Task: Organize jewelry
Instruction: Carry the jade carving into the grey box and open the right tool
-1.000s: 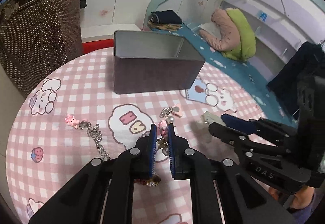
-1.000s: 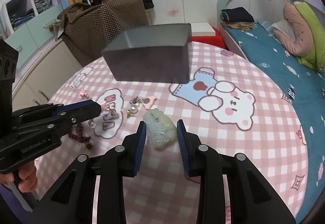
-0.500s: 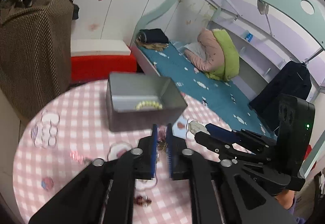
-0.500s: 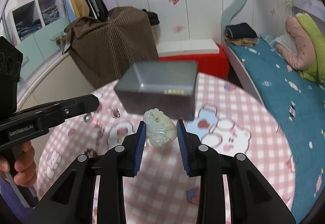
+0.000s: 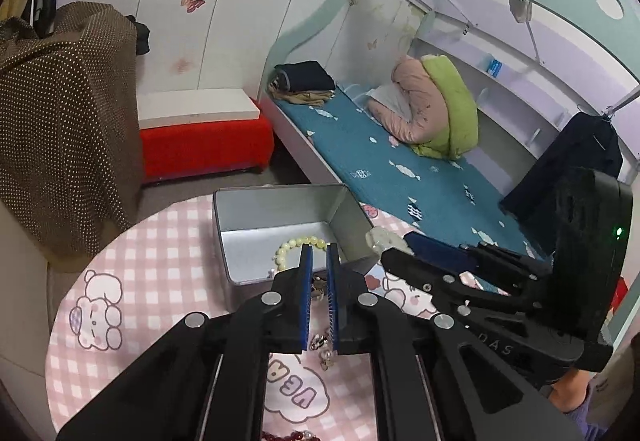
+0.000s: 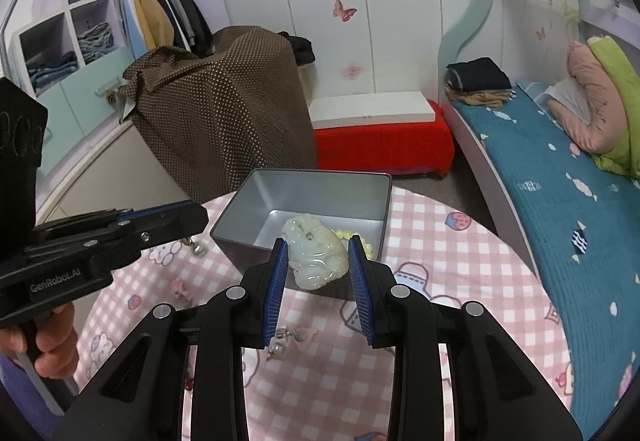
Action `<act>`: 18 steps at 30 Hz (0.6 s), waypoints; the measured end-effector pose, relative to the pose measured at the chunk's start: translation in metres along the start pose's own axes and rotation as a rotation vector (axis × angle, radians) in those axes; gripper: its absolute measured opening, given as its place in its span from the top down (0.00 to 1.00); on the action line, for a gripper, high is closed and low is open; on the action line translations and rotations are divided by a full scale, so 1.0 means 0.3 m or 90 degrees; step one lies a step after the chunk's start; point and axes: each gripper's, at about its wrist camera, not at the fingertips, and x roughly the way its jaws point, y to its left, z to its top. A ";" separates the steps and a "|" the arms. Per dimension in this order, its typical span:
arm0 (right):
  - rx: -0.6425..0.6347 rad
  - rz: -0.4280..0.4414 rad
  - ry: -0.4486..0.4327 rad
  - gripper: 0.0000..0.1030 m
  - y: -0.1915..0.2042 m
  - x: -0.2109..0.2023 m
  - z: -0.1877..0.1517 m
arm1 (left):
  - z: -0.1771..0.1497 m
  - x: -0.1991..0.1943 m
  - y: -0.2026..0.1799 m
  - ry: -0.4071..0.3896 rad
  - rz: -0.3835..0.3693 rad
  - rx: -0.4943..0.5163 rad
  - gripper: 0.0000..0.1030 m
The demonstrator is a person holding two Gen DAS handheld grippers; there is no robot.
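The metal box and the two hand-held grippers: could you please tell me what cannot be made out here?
- Left wrist view: the small charm in the left hand-held gripper is mostly hidden by its fingers.
- Right wrist view: the jade pendant covers most of the bead bracelet in the metal box.
- Left wrist view: dark red beads are cut off by the bottom edge.

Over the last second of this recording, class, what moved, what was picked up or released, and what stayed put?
Both claws rose off the pink checked tablecloth toward the grey tin box. The right claw carried the pale jade pendant up with it; the left claw lifted a small dangling charm piece. Nothing was released. The box, its pale bead bracelet and the loose charms on the table stayed put.
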 end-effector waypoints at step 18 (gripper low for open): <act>-0.001 -0.017 0.047 0.70 -0.031 0.175 0.050 | 0.074 0.240 0.087 0.088 0.030 -0.044 0.94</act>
